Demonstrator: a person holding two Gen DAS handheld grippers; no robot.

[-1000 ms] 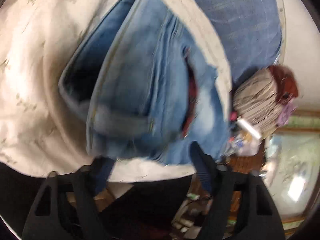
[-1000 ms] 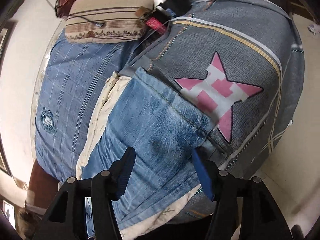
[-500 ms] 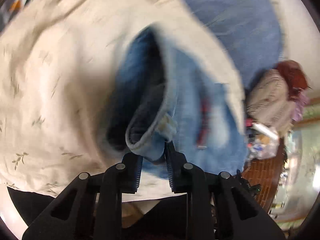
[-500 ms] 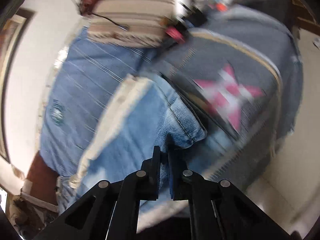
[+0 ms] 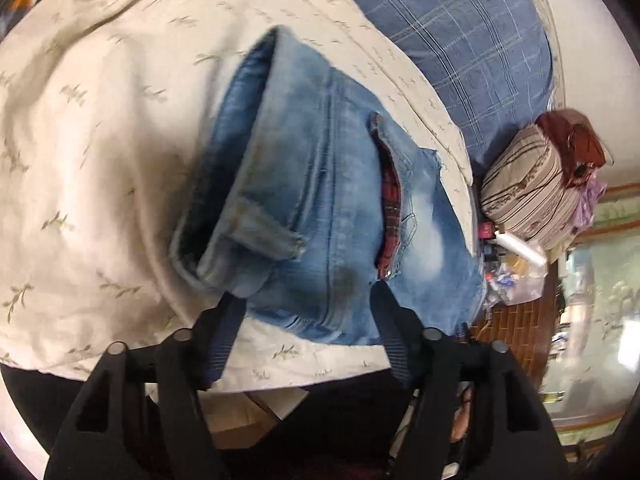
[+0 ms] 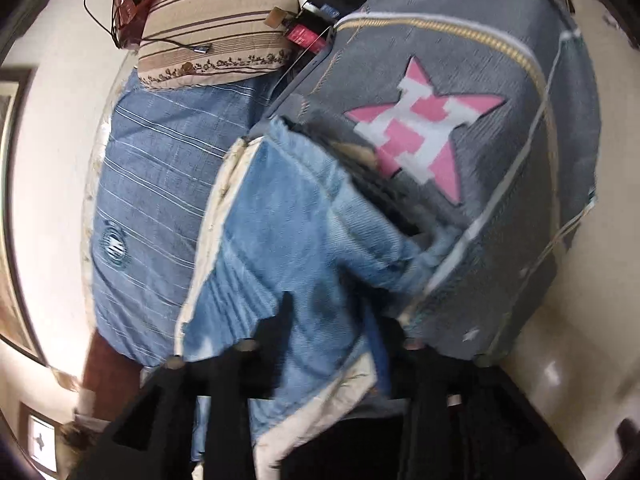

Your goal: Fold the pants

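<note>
Light blue jeans (image 5: 328, 208) lie on a cream floral sheet (image 5: 100, 140) on the bed, folded, with the waistband and a belt loop (image 5: 264, 236) nearest my left gripper (image 5: 304, 304). That gripper is open, its fingers either side of the denim's near edge. In the right wrist view the jeans (image 6: 288, 240) lie against a grey blanket with a pink star (image 6: 424, 132). My right gripper (image 6: 332, 316) is open over the denim, holding nothing; this view is blurred.
A blue checked bedsheet (image 5: 472, 52) covers the far side of the bed. A striped pillow (image 5: 524, 192) with a red-brown item (image 5: 572, 140) on it lies at the head. Small clutter (image 5: 508, 268) sits beside the pillow. The bed edge and floor (image 6: 560, 360) are at right.
Both grippers were shut on bunched denim half a second ago. Both have opened and let go, and the jeans lie flatter on the bed.
</note>
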